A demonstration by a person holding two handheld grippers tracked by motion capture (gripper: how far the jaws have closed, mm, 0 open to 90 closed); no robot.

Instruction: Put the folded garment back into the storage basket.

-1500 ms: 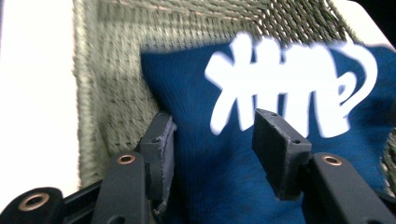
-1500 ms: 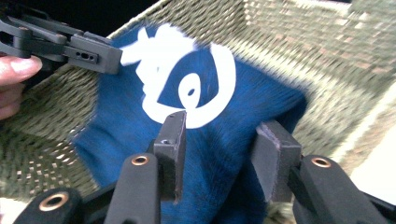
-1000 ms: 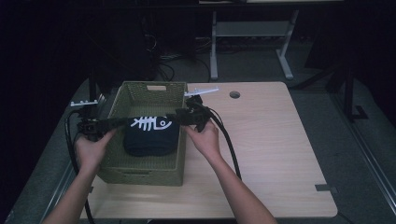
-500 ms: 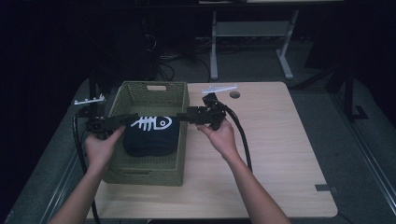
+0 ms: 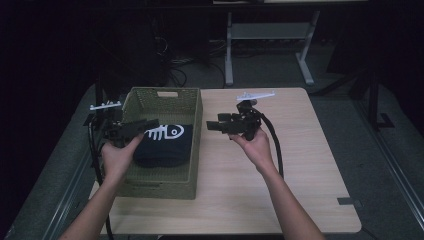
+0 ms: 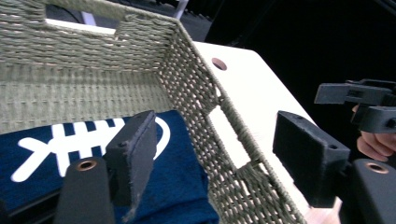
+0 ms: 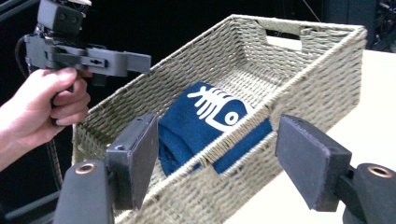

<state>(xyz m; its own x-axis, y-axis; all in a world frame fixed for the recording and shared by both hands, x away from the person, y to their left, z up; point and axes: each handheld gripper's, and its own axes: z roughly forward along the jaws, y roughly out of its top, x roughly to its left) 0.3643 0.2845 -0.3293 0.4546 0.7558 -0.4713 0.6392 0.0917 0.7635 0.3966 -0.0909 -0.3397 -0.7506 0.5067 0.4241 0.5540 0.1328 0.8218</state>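
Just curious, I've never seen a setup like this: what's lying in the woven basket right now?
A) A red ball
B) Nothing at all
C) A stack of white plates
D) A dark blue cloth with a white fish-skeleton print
D: a folded dark blue cloth with a white fish-bone design lies on the bottom of the basket, as both gripper views also show.

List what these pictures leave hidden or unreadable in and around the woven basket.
- The folded navy cloth with a white fish-skeleton print: its near end is cut off by the left tongs in the left gripper view, and its lower side by the olive woven basket wall in the right gripper view.
- Anything under the cloth: covered in each view.
- The room beyond the light wooden table: too dark.
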